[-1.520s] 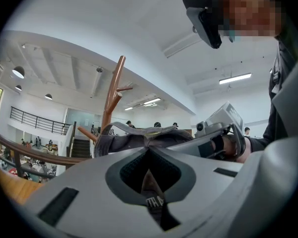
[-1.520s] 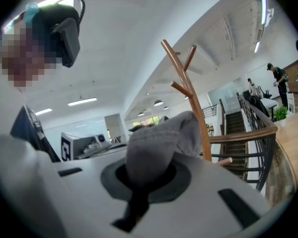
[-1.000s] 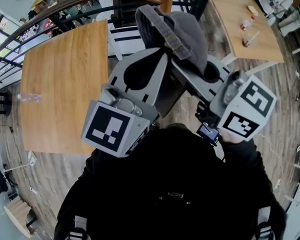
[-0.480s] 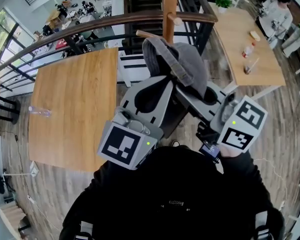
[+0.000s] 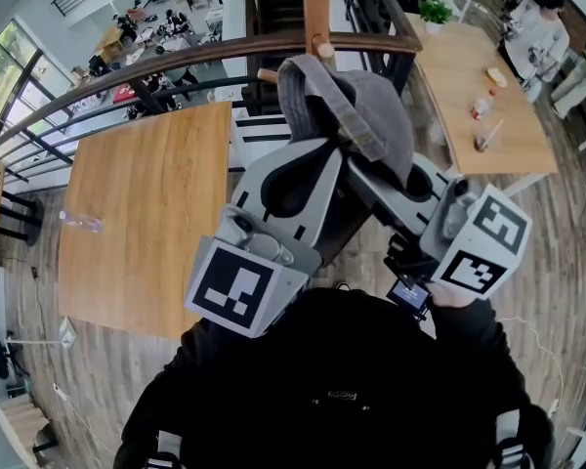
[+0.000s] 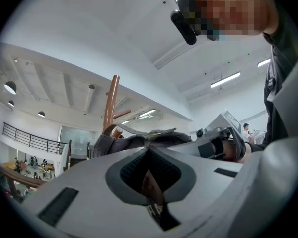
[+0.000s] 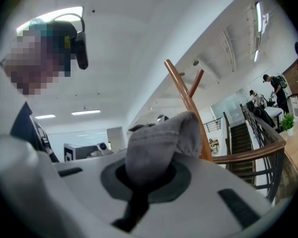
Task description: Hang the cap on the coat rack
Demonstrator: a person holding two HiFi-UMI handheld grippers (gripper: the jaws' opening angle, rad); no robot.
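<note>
A grey cap (image 5: 356, 115) hangs in the air between both grippers, just below the wooden coat rack pole (image 5: 315, 3). The cap's strap end lies close to a short peg (image 5: 322, 47), and a second peg (image 5: 269, 74) sticks out to the left. My left gripper (image 5: 330, 149) is shut on the cap's near edge, with the cap (image 6: 139, 142) bunched past its tip. My right gripper (image 5: 363, 174) is shut on the cap too, and grey fabric (image 7: 156, 138) bulges up out of its jaws. The pole (image 7: 186, 100) rises right behind the cap in the right gripper view.
A wooden table (image 5: 142, 203) with a plastic bottle (image 5: 81, 221) stands at the left. At the right is another table (image 5: 488, 106) with small items. A curved railing (image 5: 156, 66) and stairs run behind the rack. People are in the far background.
The cap and both grippers have moved up toward the rack's pole. The cap's top now sits next to the short peg. Both grips are unchanged.
</note>
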